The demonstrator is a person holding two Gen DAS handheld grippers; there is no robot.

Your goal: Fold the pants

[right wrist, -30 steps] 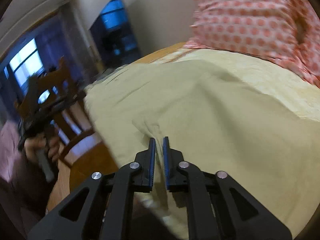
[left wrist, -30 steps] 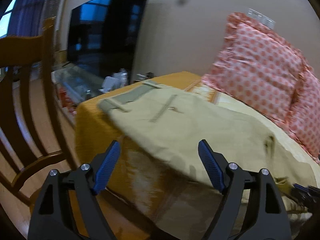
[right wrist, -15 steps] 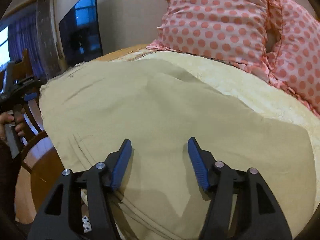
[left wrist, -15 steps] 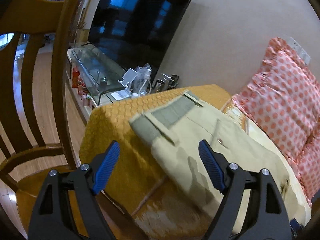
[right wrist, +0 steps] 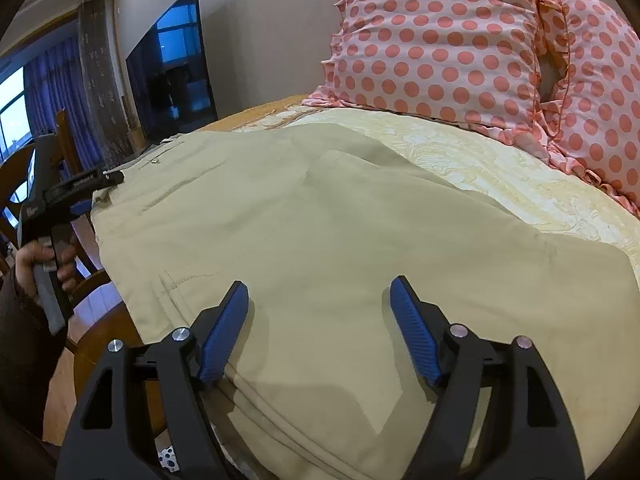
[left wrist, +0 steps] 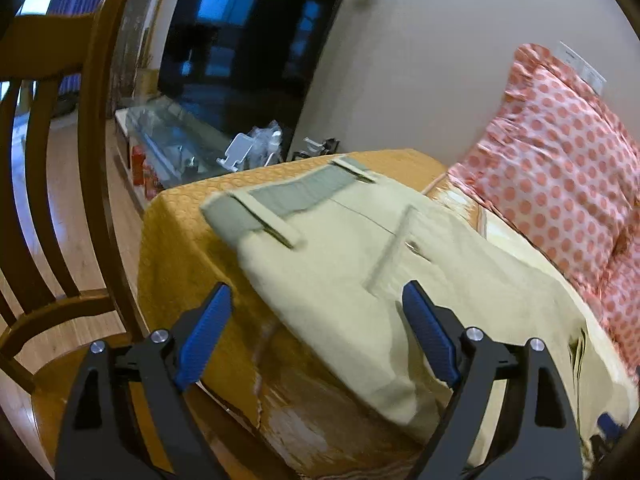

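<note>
Khaki pants (right wrist: pixel 320 216) flat on bed, polka-dot pillow (right wrist: pixel 436 36) behind; left gripper (left wrist: pixel 316 324), right gripper (right wrist: pixel 318 324) both spread, empty.

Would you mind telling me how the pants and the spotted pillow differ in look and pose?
The pants are plain khaki; the pillow is pink with coral dots. The pants lie spread flat on the bed; the pillow stands propped upright behind them. The pants have a grey-lined waistband with belt loops; the pillow has a ruffled edge. Both are soft fabric.

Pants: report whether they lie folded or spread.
Folded at least once: the khaki pants lie flat on the bed, doubled layered edges showing by the open right gripper.
</note>
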